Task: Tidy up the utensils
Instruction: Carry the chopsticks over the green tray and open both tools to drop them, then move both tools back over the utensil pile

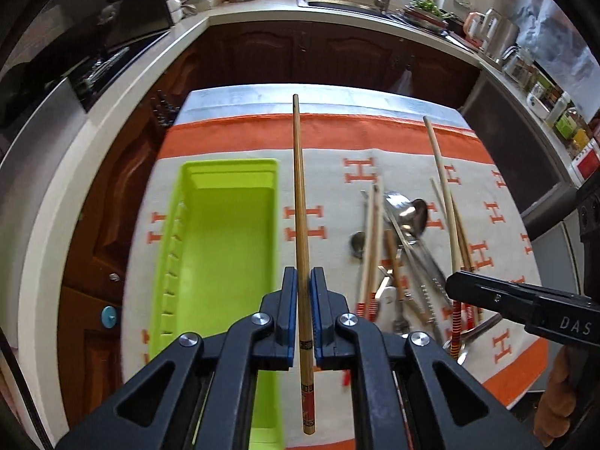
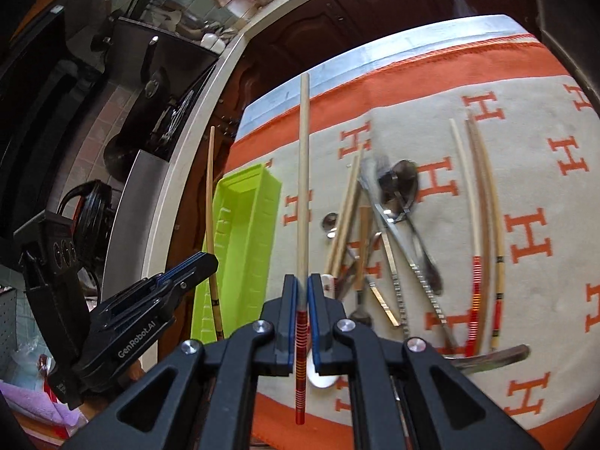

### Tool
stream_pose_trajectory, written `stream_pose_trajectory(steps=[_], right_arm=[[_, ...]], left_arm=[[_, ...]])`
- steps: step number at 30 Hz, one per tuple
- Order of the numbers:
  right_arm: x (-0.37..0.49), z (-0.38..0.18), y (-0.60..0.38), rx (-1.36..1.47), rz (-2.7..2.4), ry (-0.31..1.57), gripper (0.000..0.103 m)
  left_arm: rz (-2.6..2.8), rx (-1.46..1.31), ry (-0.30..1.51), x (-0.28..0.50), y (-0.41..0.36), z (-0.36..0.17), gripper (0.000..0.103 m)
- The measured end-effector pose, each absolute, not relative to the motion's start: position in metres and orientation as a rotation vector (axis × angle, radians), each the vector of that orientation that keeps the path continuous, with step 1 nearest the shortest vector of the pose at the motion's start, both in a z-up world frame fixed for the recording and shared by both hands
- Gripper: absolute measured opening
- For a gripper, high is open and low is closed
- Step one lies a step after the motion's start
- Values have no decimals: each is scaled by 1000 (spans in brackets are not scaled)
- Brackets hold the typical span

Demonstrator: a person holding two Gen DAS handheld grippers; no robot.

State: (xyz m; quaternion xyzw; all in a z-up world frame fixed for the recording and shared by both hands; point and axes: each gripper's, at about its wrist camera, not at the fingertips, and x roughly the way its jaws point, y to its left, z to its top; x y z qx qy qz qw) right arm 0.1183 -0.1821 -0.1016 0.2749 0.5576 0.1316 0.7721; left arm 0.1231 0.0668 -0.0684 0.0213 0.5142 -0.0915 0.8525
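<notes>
Utensils (image 1: 397, 247) still piled mid-cloth (image 1: 240, 138), green tray (image 1: 225, 247) empty at its left edge. My left gripper (image 1: 303, 277) pinches bamboo chopstick (image 1: 300, 187), right gripper (image 2: 303, 285) pinches red-banded chopstick (image 2: 303, 187), both lifted lengthwise, prob. for tray drop.

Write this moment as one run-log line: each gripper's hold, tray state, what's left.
left gripper: shut on bamboo chopstick | right gripper: shut on red-banded chopstick | green tray: empty | utensil pile: on cloth

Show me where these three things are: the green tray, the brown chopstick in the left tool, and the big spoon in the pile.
green tray (image 1: 225, 247), left wrist view, bare floor inside.
brown chopstick (image 1: 300, 187), left wrist view, mid shaft.
big spoon (image 1: 407, 210), left wrist view, bowl.
</notes>
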Motion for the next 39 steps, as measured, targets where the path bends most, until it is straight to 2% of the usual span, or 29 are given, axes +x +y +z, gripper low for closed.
stream_pose_trajectory(steps=[6, 13, 15, 19, 23, 39], right_arm=[[142, -117, -100, 531, 377, 1291, 6], [167, -143, -48, 559, 386, 1377, 7], [171, -150, -39, 544, 344, 1403, 8], [175, -156, -32, 539, 291, 1429, 9], [173, -146, -31, 495, 240, 1405, 9], [124, -80, -73, 395, 102, 1250, 11]], left_arm=[[-106, 26, 1097, 129, 126, -88, 5], [-119, 20, 1132, 133, 154, -114, 5], [-119, 32, 1134, 135, 155, -117, 8], [-139, 35, 1115, 146, 157, -114, 30], [-184, 36, 1086, 154, 153, -105, 42], [-268, -12, 989, 121, 130, -58, 47]])
